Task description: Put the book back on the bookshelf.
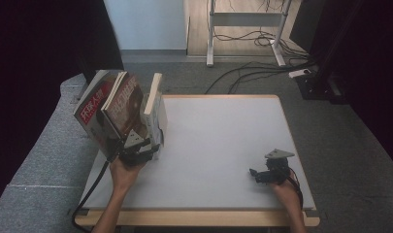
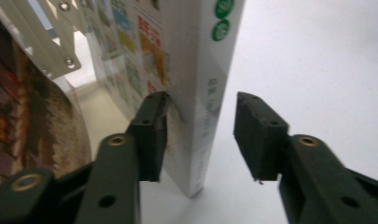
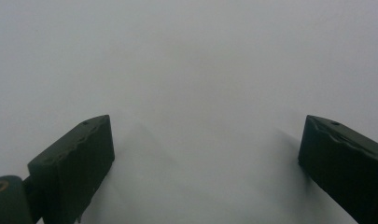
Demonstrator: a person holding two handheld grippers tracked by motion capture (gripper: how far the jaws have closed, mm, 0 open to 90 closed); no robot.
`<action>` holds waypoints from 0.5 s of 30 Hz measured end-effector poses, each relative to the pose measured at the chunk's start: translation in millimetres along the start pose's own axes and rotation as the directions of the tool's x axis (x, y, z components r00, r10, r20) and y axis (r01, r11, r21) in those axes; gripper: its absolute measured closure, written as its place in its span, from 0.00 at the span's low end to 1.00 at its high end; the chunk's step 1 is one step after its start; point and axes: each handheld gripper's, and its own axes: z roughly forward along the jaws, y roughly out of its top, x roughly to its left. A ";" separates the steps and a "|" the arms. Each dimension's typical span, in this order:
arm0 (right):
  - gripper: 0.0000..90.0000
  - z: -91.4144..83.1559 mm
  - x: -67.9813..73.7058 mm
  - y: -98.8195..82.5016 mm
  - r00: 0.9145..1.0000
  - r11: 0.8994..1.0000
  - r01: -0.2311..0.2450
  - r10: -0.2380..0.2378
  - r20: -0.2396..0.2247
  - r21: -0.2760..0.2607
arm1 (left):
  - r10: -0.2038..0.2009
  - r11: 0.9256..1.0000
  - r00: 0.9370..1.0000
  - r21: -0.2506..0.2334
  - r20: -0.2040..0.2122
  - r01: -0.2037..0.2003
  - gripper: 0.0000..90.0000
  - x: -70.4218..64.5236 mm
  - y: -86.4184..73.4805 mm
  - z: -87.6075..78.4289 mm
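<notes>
A white table (image 1: 223, 141) is seen from above, with leaning books (image 1: 114, 109) at its left edge. The rightmost, a white book (image 2: 196, 84), is stood upright just beside them. It is straddled by the left gripper (image 2: 200, 135), whose jaws are parted: one pad is touched by the cover, the other is kept clear. The right gripper (image 1: 268, 174) is rested wide open on bare tabletop, well apart, with nothing held.
</notes>
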 end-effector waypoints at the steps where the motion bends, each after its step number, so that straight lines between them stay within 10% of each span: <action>1: 0.03 0.0 0.0 0.0 1.000 1.000 0.000 0.000 0.000 0.000 | 0.001 1.000 1.000 -0.001 0.000 -0.001 0.55 -0.6 0.0 -0.7; 15: 0.03 0.0 0.1 0.1 1.000 1.000 0.001 -0.001 0.001 -0.001 | -0.016 1.000 0.996 -0.007 0.093 0.016 0.16 -6.9 0.2 -12.4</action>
